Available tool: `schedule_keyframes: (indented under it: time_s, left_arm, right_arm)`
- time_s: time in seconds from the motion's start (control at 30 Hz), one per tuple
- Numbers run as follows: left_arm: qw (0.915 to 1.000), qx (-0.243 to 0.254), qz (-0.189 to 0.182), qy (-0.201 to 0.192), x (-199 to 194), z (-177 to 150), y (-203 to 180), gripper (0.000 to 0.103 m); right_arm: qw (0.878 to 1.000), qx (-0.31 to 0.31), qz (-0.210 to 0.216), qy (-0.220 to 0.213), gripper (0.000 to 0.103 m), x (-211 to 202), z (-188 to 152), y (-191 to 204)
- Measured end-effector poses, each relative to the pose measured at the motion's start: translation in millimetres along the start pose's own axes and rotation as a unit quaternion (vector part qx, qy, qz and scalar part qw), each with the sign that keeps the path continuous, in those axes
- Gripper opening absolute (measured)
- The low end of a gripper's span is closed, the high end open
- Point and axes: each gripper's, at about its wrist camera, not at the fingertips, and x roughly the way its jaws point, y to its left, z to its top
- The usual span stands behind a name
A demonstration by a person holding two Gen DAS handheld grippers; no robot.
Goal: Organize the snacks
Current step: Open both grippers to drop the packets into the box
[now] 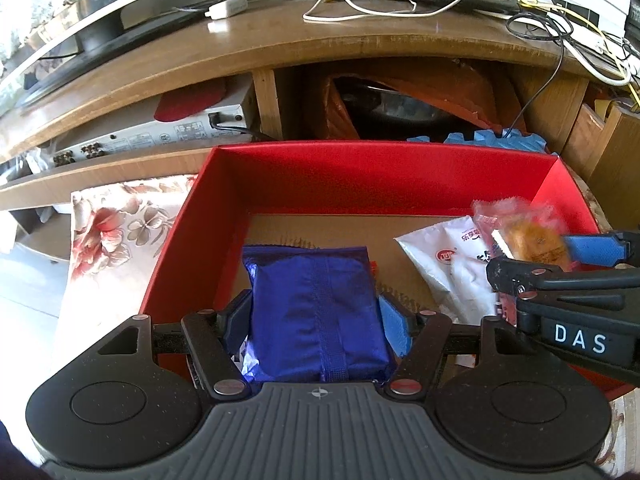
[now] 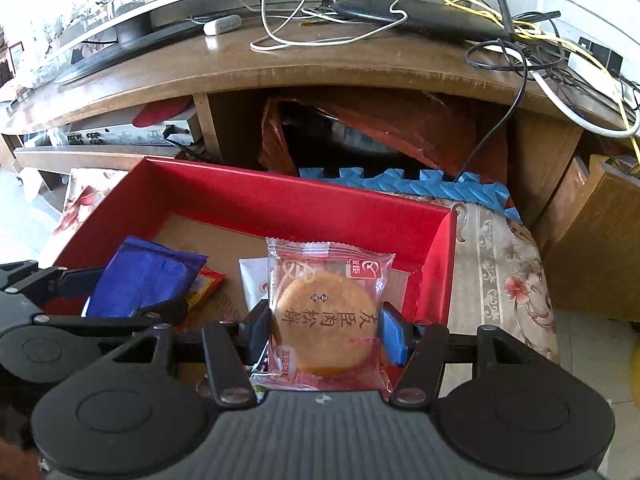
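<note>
Count within the red box (image 1: pixel 380 168): one blue foil snack packet (image 1: pixel 316 312), one clear-wrapped round pastry (image 2: pixel 326 320), one white snack pouch (image 1: pixel 448 264) and one orange-red wrapper (image 2: pixel 204 286), the last only partly visible. Two claws are present. The left gripper (image 1: pixel 316 320) has its jaws set about a packet's width apart and clamped on the blue foil snack packet, one blue pad pressing each long side; the packet extends forward of the fingertips, above the box's cardboard floor. The right gripper (image 2: pixel 326 330) is clamped on the clear-wrapped round pastry, jaws closed against both edges of the cake, which bears printed Chinese characters. The white snack pouch lies on the box floor directly beneath and just ahead of the right gripper. The orange-red wrapper lies between the two claws, tucked under the blue packet's edge. The box rests on one floral cloth (image 2: pixel 504 264), ahead of which stands a wooden TV cabinet (image 2: pixel 360 64).
</note>
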Motion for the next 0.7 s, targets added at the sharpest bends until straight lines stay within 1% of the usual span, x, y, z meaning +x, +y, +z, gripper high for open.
schedule_keyframes:
  time_s: [0.2, 0.33, 0.53, 0.7]
  left_arm:
    - [1.0, -0.003, -0.001, -0.003, -2.6, 0.2, 2.6, 0.075]
    - [1.0, -0.006, -0.003, -0.007, -6.5, 0.3, 4.9, 0.077]
    - [0.9997, -0.012, -0.009, -0.018, -18.1, 0.9, 8.8, 0.079]
    - [0.9994, -0.017, -0.015, -0.025, -26.9, 1.8, 12.3, 0.079]
  right_arm:
    - [1.0, -0.004, -0.002, -0.004, 0.05, -0.4, 0.0, -0.7]
    - [1.0, -0.007, -0.004, -0.01, 0.053, -5.2, 0.7, -0.3]
    - [1.0, -0.006, -0.002, -0.018, 0.061, -14.7, 1.3, -1.8]
    - [1.0, -0.006, -0.001, -0.027, 0.062, -23.7, 2.2, -1.3]
